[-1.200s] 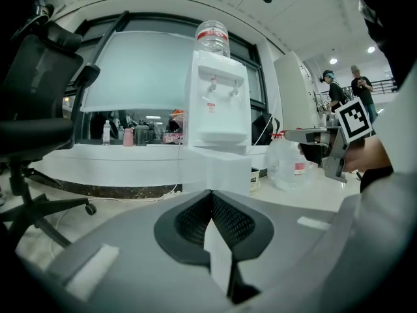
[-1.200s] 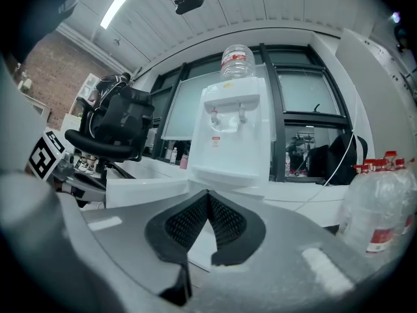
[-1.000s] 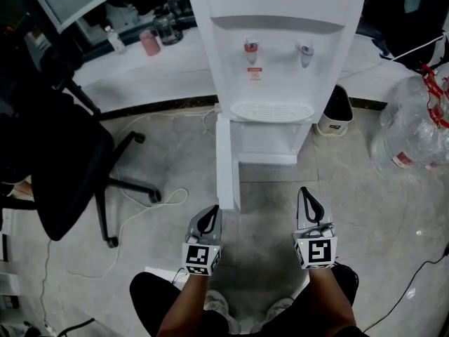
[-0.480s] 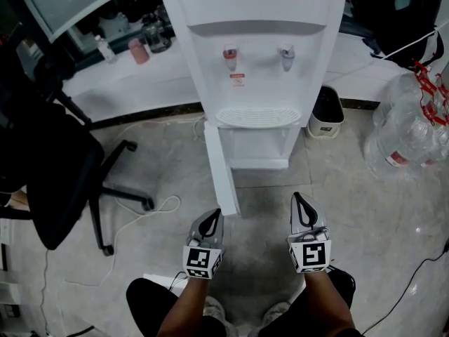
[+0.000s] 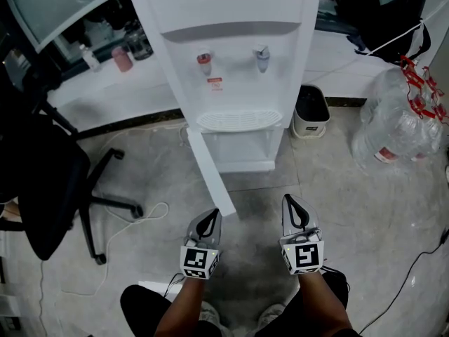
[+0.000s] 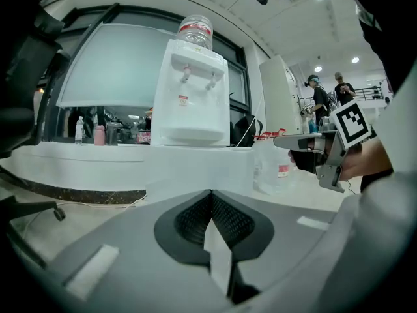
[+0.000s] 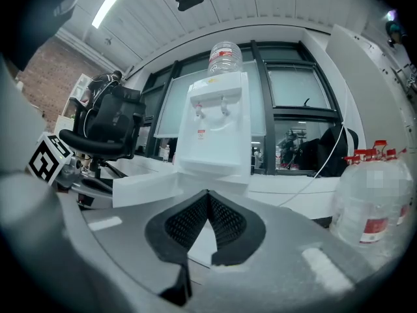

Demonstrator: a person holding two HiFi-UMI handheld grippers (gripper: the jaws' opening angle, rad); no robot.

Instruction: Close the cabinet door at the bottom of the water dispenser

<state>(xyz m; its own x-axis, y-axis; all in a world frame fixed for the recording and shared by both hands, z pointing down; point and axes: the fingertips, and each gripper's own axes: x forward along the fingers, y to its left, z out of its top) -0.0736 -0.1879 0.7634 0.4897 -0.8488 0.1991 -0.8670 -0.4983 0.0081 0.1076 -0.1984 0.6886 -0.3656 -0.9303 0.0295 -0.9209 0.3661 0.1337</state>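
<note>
White cabinet door [image 5: 210, 177] stands open, unpushed; left gripper [image 5: 212, 215] and right gripper [image 5: 290, 202] hang near, jaws together, empty.

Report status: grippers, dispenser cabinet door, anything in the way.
Left gripper and right gripper both shut, empty. Cabinet door open, free edge close by left gripper. Nothing between grippers and door; chair off to the left.

One water dispenser [image 5: 231, 20], one cabinet door [image 5: 210, 177], one office chair [image 5: 49, 188] and one waste bin [image 5: 306, 126].
</note>
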